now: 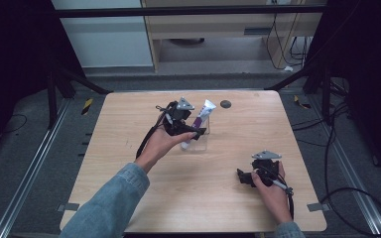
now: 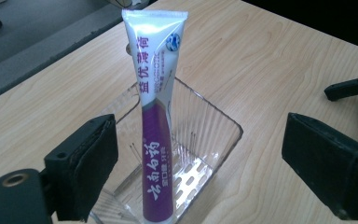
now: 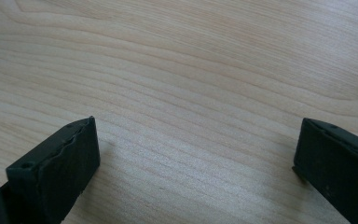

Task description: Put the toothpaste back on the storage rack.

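Note:
A white and purple toothpaste tube [image 1: 202,116] stands on end, leaning, in a clear ribbed plastic container [image 1: 200,143] at the middle of the wooden table [image 1: 129,134]. My left gripper [image 1: 194,132] is at the container's left side. In the left gripper view the tube [image 2: 156,140] rises from the container [image 2: 214,126] between the two black pads [image 2: 93,158]; they stand wide apart and touch neither, so my left gripper [image 2: 200,163] is open. My right gripper [image 1: 245,177] rests low near the table's front right, and in its own view it [image 3: 196,158] is open over bare wood.
A small dark round disc [image 1: 225,104] lies on the table behind the container. The right gripper's black jaw tips [image 2: 349,86] show at the far right of the left gripper view. Cables [image 1: 357,193] lie on the floor to the right of the table.

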The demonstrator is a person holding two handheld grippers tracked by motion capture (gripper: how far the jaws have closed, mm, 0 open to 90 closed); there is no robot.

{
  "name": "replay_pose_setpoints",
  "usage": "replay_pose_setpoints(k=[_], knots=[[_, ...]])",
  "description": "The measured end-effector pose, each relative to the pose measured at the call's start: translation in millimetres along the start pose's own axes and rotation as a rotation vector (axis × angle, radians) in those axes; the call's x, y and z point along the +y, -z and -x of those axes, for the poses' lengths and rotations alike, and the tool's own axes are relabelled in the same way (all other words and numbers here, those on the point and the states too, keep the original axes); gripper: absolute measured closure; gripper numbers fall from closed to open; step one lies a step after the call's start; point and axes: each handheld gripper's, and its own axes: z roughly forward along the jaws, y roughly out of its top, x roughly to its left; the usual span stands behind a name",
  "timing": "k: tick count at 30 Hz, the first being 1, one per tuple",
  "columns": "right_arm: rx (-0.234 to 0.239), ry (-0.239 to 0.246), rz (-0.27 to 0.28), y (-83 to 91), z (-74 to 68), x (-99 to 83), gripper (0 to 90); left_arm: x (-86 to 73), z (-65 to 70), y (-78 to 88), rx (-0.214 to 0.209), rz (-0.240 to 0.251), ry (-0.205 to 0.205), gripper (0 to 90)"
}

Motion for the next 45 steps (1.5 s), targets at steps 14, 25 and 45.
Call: replay_pose_setpoints(k=[14, 25, 45], knots=[[-0.001, 0.000, -0.001, 0.1, 0.0, 0.0, 0.4, -17.2, -3.8, 20.5, 0.032, 0.011, 0.012, 5.5], [0.000, 0.000, 0.000, 0.0, 0.0, 0.0, 0.4, -47.5, -14.9, 41.3, 0.056, 0.000, 0.019, 4.6], [-0.001, 0.000, -0.001, 0.1, 0.0, 0.0, 0.4, -110.5, -25.3, 51.3, 0.062, -0.067, 0.040, 4.9]])
